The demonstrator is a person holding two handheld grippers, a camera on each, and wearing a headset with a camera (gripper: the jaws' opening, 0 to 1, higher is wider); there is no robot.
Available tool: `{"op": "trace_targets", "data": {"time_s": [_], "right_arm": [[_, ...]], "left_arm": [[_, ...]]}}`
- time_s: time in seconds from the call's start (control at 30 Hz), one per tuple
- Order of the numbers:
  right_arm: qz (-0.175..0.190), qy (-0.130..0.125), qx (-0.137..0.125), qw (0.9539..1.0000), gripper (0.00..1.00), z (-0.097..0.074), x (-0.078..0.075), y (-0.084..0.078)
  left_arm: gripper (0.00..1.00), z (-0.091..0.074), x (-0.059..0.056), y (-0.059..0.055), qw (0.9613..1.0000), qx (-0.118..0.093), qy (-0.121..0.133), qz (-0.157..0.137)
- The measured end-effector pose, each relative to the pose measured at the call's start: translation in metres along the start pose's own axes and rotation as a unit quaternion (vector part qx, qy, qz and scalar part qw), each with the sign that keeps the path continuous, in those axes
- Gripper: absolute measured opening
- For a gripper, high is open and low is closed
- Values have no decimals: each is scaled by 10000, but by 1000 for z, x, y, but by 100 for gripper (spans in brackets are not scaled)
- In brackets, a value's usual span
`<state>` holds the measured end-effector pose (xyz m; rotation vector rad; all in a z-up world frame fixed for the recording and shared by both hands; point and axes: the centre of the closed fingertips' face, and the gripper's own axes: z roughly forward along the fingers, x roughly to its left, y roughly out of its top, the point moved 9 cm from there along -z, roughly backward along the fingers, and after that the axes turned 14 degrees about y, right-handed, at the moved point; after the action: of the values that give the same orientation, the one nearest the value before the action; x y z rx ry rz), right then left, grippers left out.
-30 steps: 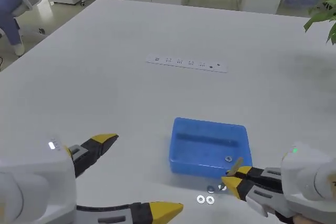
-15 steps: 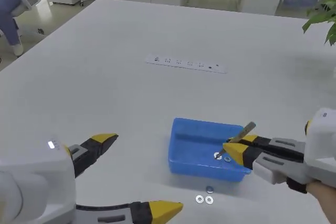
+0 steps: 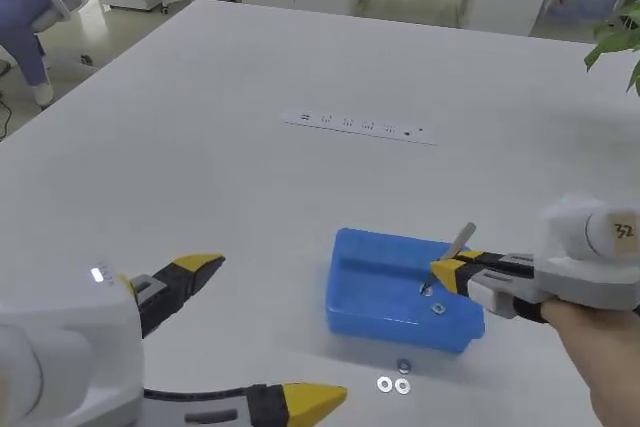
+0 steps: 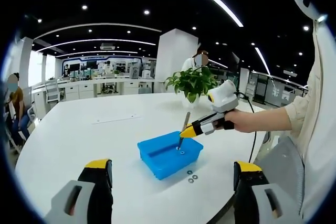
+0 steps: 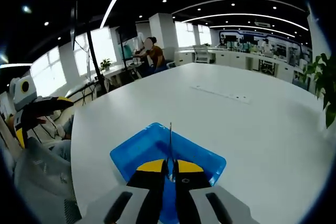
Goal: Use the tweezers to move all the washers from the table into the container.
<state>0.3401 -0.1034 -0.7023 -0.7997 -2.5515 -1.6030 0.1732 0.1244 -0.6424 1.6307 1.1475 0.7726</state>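
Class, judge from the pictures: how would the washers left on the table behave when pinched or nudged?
The washers look small, flat and shiny, so they are probably light and may slip from the narrow tweezers. Lying flat on the smooth table, they would likely slide rather than roll.

Washers (image 3: 386, 384) on table (image 3: 250, 177), just before container (image 3: 390, 332).

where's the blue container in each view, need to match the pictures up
Head view: blue container sits low, right of centre.
Left gripper view: blue container sits mid-picture, above and between the wide-open jaws.
Right gripper view: blue container sits at bottom centre, just beyond the jaws.
Shared landmark: the tweezers held by the right gripper, tips down inside it.
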Motion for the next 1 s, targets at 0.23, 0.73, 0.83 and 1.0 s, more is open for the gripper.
{"op": "trace_targets", "data": {"time_s": [0.23,0.73,0.83,1.0], "right_arm": [[57,68,178,9998,3,7,0,-7],[-97,-18,358,9993,3,7,-6,-14],[-12,46,221,9997,3,5,-6,-13],[105,58,-149,9998,3,-2,-3,-7]], "left_arm": [[98,0,1,0,10000,5,24,-6],[98,0,1,-1,10000,21,34,-4],[98,1,2,-1,10000,20,34,2],[98,1,1,-1,10000,21,29,-10]]}}
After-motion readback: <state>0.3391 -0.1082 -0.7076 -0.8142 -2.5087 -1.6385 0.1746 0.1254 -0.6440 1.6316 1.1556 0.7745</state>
